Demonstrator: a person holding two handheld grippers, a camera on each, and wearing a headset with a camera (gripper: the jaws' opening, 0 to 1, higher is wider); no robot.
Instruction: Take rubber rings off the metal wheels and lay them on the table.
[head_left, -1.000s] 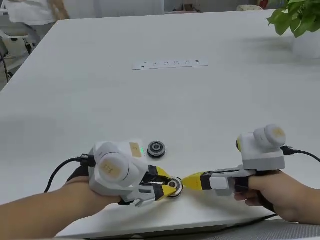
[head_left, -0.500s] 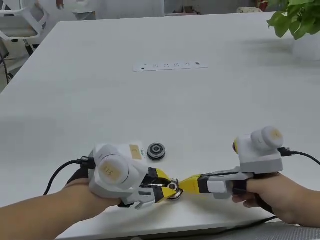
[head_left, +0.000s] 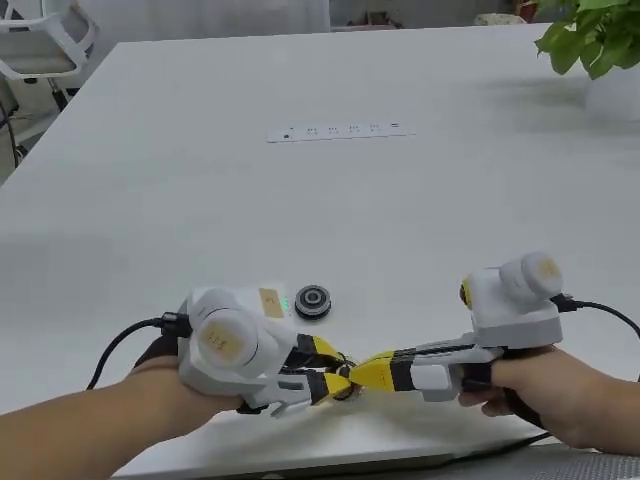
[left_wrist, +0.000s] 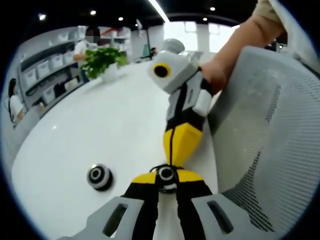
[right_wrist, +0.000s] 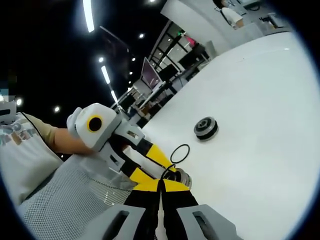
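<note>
Left gripper (left_wrist: 166, 178): black jaws with yellow tips, closed on a small metal wheel (left_wrist: 166, 173), one tip on each side of it. In the head view this gripper (head_left: 322, 380) sits low at the near edge of the table (head_left: 420, 200), gripped by the person's left hand (head_left: 160, 385).

Right gripper (right_wrist: 161, 186): jaws pressed together, pinching a strand of a thin black rubber ring (right_wrist: 180, 153). The strand rises from the tips, and the ring's loop stands just beyond them. Whether the loop touches the table cannot be told. In the head view its yellow tips (head_left: 368, 372) meet the held wheel (head_left: 341, 379) from the right, with the right hand (head_left: 545, 390) behind. In the left gripper view it (left_wrist: 173, 161) comes down onto the wheel from above.

Held wheel, right gripper view (right_wrist: 182, 176): silver rim, just beside the right tips and between the left gripper's (right_wrist: 167, 172) yellow jaws.

Second wheel (head_left: 313, 300): dark rim, lying flat on the table, near the grippers but apart from them; also seen in both gripper views (left_wrist: 100, 177) (right_wrist: 206, 128).

Power strip (head_left: 340, 130): white, mid-table, well apart from the work.

Plant (head_left: 592, 35): green leaves, far right corner.

Mesh chair (left_wrist: 270, 140): grey, beside the table edge.
</note>
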